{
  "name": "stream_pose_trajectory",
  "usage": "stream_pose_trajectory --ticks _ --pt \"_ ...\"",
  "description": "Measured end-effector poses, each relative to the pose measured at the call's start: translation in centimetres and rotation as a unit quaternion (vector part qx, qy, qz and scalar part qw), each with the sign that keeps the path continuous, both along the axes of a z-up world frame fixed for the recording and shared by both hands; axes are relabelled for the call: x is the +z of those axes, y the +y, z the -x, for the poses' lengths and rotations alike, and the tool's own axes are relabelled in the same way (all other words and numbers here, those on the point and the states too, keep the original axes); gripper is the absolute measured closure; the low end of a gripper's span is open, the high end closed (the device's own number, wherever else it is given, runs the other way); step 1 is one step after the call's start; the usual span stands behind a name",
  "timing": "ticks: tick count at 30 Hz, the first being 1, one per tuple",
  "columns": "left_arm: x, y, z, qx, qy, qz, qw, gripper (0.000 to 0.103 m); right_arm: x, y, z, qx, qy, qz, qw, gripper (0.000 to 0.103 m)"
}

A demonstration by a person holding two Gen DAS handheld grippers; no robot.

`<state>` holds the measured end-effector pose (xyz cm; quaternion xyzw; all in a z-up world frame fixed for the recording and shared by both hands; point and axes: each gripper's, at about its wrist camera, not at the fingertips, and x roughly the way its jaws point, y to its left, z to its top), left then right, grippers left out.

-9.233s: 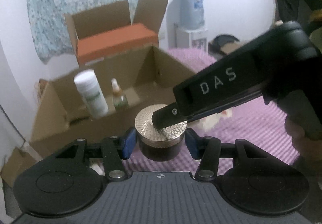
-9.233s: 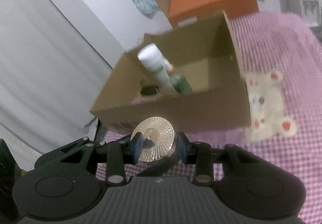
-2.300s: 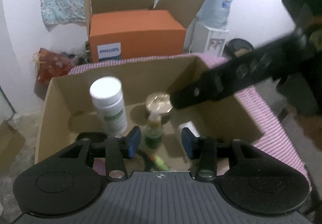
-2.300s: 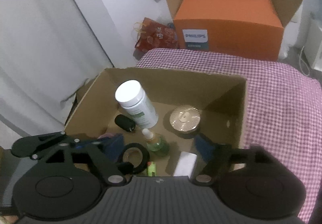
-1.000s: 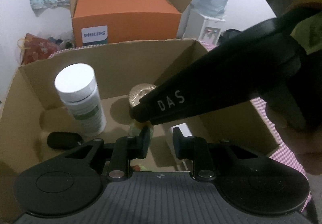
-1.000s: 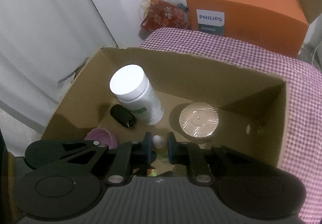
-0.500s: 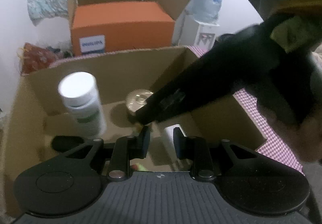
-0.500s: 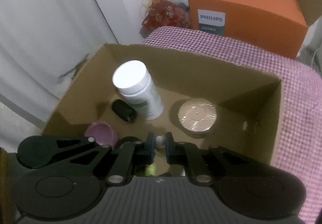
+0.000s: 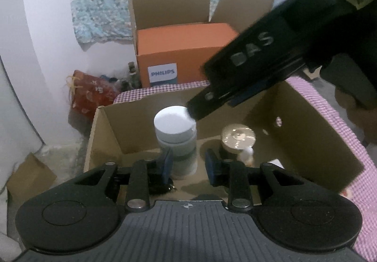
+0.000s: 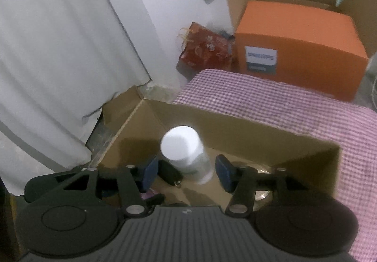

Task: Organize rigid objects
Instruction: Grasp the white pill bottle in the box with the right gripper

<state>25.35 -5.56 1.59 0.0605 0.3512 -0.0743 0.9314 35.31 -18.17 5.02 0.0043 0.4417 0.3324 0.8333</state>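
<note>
1. Standing upright in the middle of the cardboard box [image 9: 313, 125], the white-capped bottle [image 9: 175, 135] sits at centre frame in both views, on the box floor, with nothing holding it.
2. Right of it in the left wrist view is the gold-lidded jar [image 9: 238, 138], with a small dropper bottle [image 9: 247, 153] just in front; a dark key fob [image 10: 170, 173] lies low beside the white-capped bottle.
3. The left gripper [image 9: 188, 166] has its fingers opening and only a little apart, with nothing between them; the bottle is merely seen through the gap.
4. The right gripper [image 10: 187, 172] is opening wider, its fingers equally empty above the box.
5. The bottle looks like rigid plastic, probably light, smooth-walled and tall enough to tip; taking it across the body below the cap seems safest.
6. The jar looks heavier, with a patterned metal lid; gripping its dark sides should hold better than the lid.
</note>
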Motion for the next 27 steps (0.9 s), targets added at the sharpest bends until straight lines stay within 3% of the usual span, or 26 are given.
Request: stream_pose_trajectory --ticks 11,17,27 --pt "-0.9 0.6 -2.5 0.02 0.024 0.005 0.9995 0.074 -2.8 3.2 -2.9 0.0 0.031 0.014 0.999 0.047" --pt "-1.3 1.6 -3.3 0.033 0.036 0.008 0.9988 0.074 -3.5 2.9 -3.7 -0.001 0.057 -0.02 0.998 0.06" --pt "-0.9 1.2 -3.2 0.005 0.059 0.059 0.9965 0.075 -3.2 2.4 -3.6 -0.006 0.084 -0.025 0.996 0.066"
